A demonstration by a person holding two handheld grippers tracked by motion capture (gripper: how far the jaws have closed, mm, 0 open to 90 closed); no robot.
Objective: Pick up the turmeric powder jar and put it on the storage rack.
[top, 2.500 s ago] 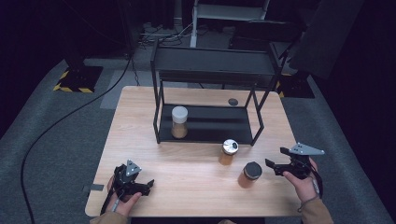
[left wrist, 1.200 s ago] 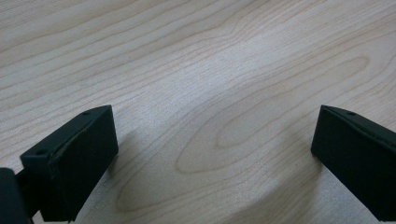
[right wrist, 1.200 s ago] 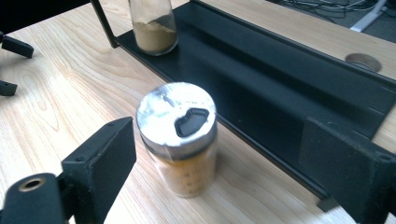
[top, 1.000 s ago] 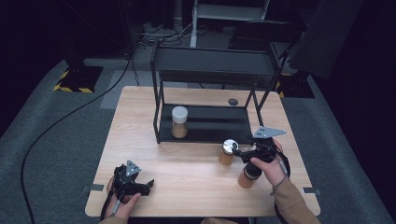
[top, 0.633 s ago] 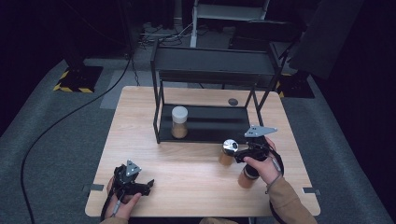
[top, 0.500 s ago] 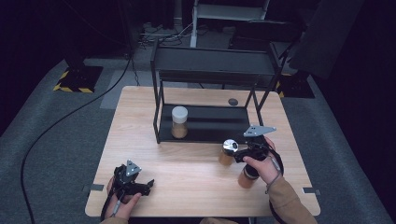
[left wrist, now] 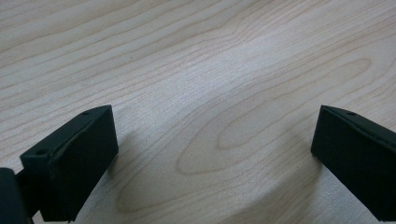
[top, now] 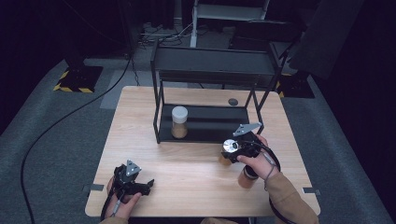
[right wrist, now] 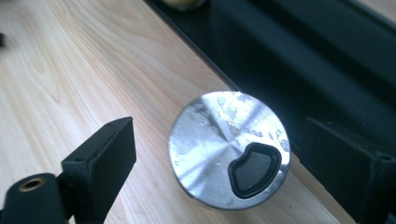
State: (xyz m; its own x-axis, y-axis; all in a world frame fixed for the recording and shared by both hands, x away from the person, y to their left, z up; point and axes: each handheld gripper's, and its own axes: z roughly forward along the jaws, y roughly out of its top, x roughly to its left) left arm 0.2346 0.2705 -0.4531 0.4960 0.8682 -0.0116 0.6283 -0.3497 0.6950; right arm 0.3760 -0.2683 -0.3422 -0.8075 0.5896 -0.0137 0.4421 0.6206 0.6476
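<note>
A jar with a shiny silver lid [top: 229, 146] stands on the wooden table just in front of the black rack [top: 205, 74]. In the right gripper view the lid [right wrist: 219, 140] has a black flip tab, and a jaw stands on each side of it with a gap on both sides. My right gripper [top: 237, 148] [right wrist: 222, 137] is open around that lid. A second jar with a dark lid [top: 246, 178] sits close behind my right hand, partly hidden by it. My left gripper [top: 135, 185] [left wrist: 212, 140] rests open over bare wood at the front left.
A white-lidded jar [top: 179, 122] with brown contents stands on the rack's lower shelf [top: 210, 126]. A small dark disc [top: 232, 101] lies on the table behind the rack. The rack's front edge [right wrist: 261, 60] runs right beside the silver lid.
My right hand has come in from the table's right edge, forward and to the left, and its jaws now straddle the silver lid. The left hand has stayed put.
</note>
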